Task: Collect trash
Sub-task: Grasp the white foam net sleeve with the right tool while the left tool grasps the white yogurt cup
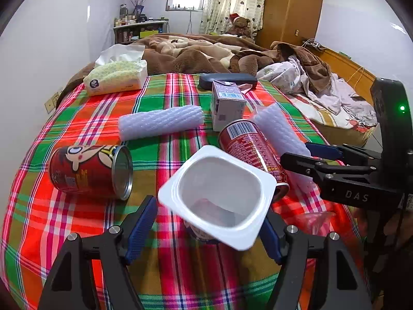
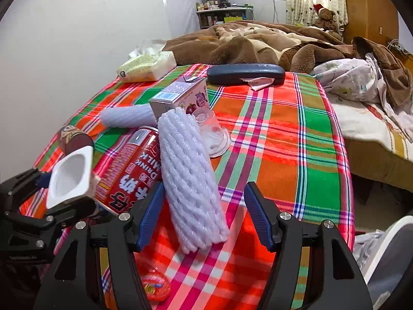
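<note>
White yoghurt cup (image 1: 219, 193) straddled loosely by left gripper (image 1: 209, 210), foam sleeve (image 2: 191, 180) by right gripper (image 2: 204, 188), jaws wide, nothing pinched; risked shoving cup into red can (image 1: 247, 144) if closed off-centre

A plaid cloth (image 2: 284, 134) of red, green, orange and white stripes bears a white square plastic cup (image 1: 219, 193) and a red drink can with white lettering (image 2: 129, 170). The ridged foam sleeve (image 2: 191, 180) is pale lilac-white; a dark blue oblong case (image 2: 245, 73) and a red snack tube with a cartoon face (image 1: 87, 170) also appear.
</note>
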The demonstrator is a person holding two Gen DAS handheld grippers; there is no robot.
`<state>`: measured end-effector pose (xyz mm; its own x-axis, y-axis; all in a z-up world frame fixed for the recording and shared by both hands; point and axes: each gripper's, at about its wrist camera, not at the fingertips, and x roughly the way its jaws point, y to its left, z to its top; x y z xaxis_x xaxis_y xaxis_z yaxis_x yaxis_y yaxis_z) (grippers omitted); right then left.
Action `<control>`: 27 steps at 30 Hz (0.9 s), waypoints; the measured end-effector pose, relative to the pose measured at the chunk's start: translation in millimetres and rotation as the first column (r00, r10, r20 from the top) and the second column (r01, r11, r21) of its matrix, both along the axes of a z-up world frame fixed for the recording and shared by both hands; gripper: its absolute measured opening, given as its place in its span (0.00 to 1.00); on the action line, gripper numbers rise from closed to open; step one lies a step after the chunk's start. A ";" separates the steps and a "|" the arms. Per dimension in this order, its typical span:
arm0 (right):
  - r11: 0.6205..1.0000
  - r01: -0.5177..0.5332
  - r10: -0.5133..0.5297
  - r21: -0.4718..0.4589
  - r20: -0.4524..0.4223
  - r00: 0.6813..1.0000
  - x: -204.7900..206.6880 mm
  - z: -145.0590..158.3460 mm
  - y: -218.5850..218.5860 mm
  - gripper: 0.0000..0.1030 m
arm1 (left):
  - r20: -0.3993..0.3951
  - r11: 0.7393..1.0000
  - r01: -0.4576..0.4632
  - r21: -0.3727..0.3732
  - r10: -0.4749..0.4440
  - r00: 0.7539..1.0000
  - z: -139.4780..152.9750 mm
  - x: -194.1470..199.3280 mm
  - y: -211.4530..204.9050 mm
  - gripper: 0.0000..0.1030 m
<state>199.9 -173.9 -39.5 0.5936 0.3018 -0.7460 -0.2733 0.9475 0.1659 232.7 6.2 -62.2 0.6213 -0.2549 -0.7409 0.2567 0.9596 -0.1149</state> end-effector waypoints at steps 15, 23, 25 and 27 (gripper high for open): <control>1.000 0.000 -0.001 -0.006 -0.020 1.000 7.5 -6.1 5.6 0.37 | 0.028 0.997 -0.013 -0.070 0.015 1.000 2.5 8.6 6.4 0.64; 1.000 0.017 -0.017 0.016 -0.007 1.000 4.8 -3.1 1.8 0.30 | 0.037 0.998 -0.001 -0.059 0.003 0.999 4.1 6.6 0.6 0.51; 1.000 0.016 -0.016 0.022 -0.006 1.000 3.5 -2.6 1.5 0.30 | 0.041 0.999 -0.006 -0.054 0.008 0.999 4.6 5.4 0.1 0.51; 1.000 0.012 -0.012 0.019 -0.001 1.000 1.6 -1.7 2.4 0.30 | 0.047 0.999 -0.007 -0.049 0.009 0.999 6.6 3.5 -0.8 0.51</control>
